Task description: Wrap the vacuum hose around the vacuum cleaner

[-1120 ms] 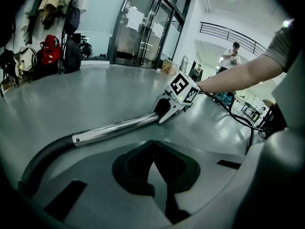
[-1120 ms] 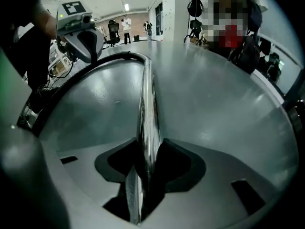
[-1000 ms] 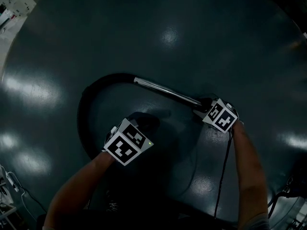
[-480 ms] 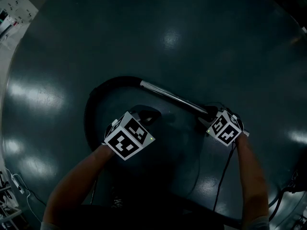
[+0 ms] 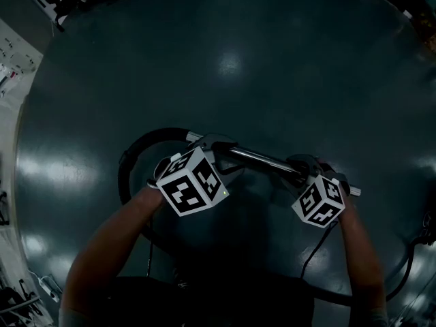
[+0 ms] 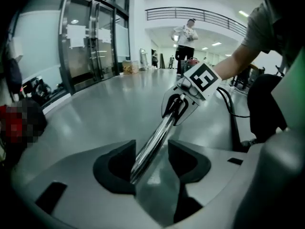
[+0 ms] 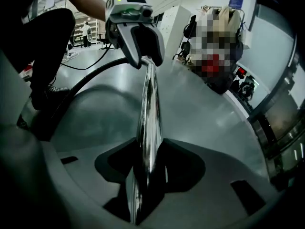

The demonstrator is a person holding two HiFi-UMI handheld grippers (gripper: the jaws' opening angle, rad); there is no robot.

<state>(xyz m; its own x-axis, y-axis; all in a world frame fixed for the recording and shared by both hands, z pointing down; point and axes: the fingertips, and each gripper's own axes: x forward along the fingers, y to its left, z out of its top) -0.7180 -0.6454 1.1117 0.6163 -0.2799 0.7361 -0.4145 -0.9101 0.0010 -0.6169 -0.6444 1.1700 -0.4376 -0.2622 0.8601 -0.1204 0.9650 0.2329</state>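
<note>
The dark, glossy floor [image 5: 272, 60] fills the head view and throws back soft patches of ceiling light. In the gripper views it reads as pale grey, running to glass doors [image 6: 90, 37] at the left and to a person [image 6: 185, 37] standing far off.

The black vacuum hose [image 5: 129, 159] lies on the floor in a broad arc at the left, a dull, flexible tube. The right gripper view shows it sweeping away behind the left gripper. Its near-right end joins a straight chrome metal tube [image 5: 262, 159], mirror-bright and round, which slants from the left gripper to the right one.

The right gripper [image 5: 306, 165] grasps the tube's right end, both black pads clenched against the chrome. The left gripper [image 5: 216, 148] straddles the tube's left end. Its jaws have just been opening, and its own view shows the tube between them, lying against the left pad with a gap to the right pad. The head view hides that gap.

Each gripper carries a white cube with black square markers, the left cube [image 5: 191, 182] and the right cube [image 5: 319, 201].
</note>
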